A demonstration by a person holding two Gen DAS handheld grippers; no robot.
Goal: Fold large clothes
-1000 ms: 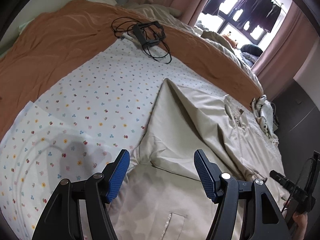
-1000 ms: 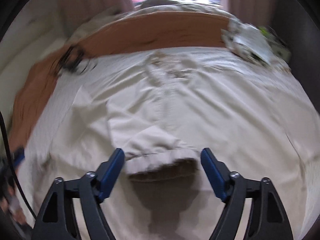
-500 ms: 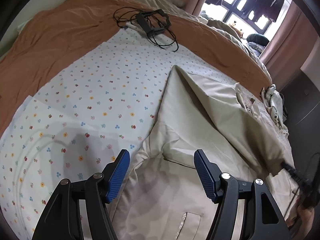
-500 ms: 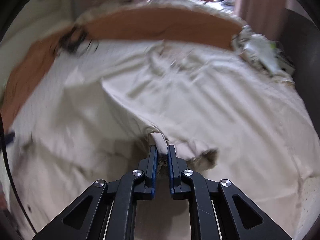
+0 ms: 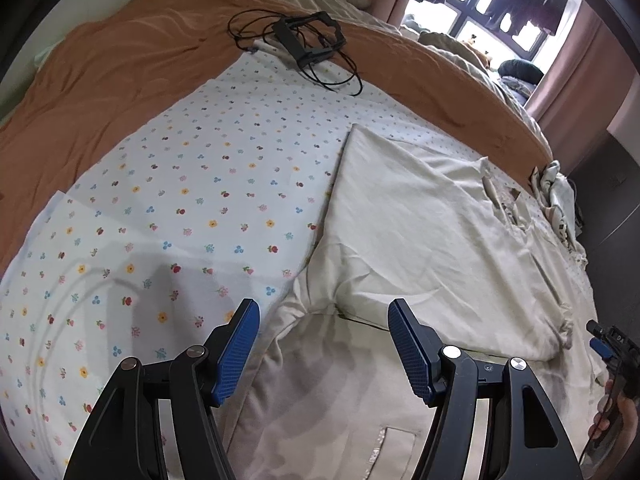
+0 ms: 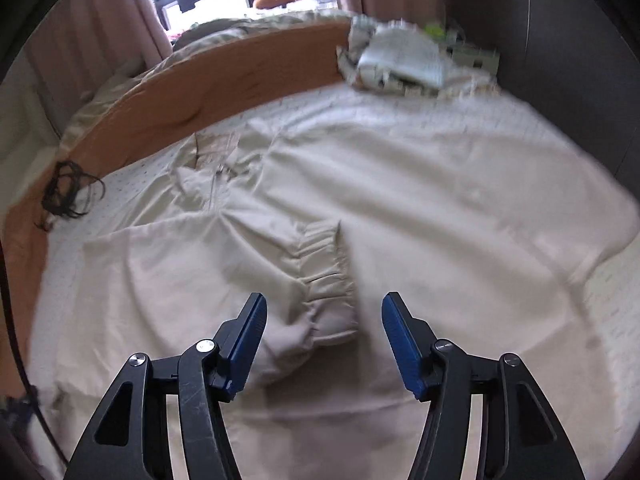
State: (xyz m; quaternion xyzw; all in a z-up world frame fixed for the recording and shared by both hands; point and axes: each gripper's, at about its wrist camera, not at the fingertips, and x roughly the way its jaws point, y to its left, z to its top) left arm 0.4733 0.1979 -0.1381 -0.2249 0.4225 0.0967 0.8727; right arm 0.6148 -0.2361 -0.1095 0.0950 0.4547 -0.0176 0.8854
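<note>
Jacket (image 6: 400,184), cream and large, lies spread on the flowered sheet (image 5: 180,168) of the bed. Its sleeve (image 6: 312,280), pinched half a second ago, now rests folded across the body: one fold done. Right claw (image 6: 322,322) has let go, jaws wide; left claw (image 5: 324,320) hovers wide open, empty.

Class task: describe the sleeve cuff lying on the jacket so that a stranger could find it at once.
Start at the beige jacket spread over the bed. A sleeve lies folded across its middle, ending just ahead of the open right hand-held gripper. The cuff is the only gathered, ribbed band on otherwise smooth cloth.
</note>
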